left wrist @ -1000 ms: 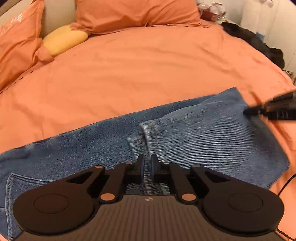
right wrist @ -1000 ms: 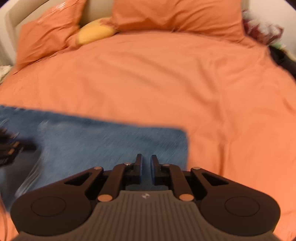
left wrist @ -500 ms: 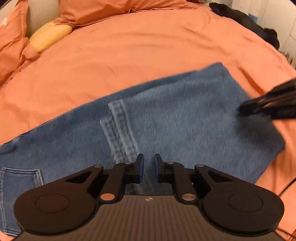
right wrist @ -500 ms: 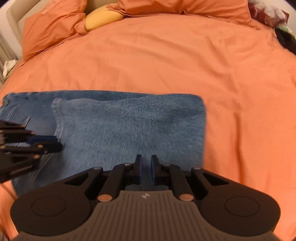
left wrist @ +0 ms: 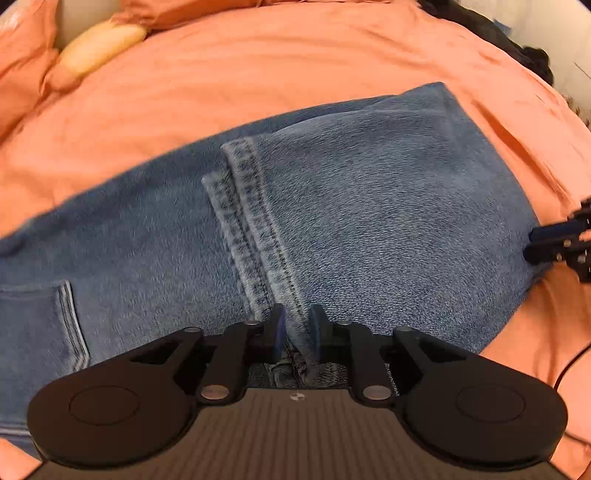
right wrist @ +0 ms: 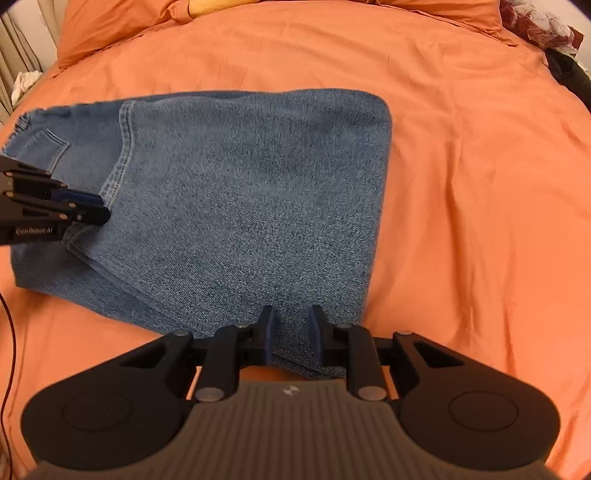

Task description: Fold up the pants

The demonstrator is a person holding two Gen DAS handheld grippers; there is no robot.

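The jeans [right wrist: 240, 206] lay across the middle of the orange bedcover [right wrist: 480, 184], with the leg part folded over toward the waist, so the hem [left wrist: 255, 229] crossed the centre of the left wrist view and the back pocket [left wrist: 37, 332] showed at the lower left.

Compared with one second before, the jaws of both grippers had opened. The left gripper [left wrist: 294, 334] now had its jaws a little apart, with the hem seam running between them and touching them only loosely. The right gripper [right wrist: 290, 334] was the same at the bottom centre of its view: the jaws were spread, and the folded edge of the denim lay between them without being pinched. Both views had also come lower and closer to the cloth (the pillows [right wrist: 122, 33] had nearly left the upper edge).

In my judgement this meant that the first fold was laid down and released. The cloth was resting flat and its right side made a clean folded edge. The hem stopped short of the waistband, so one more fold seemed necessary to finish a compact packet.
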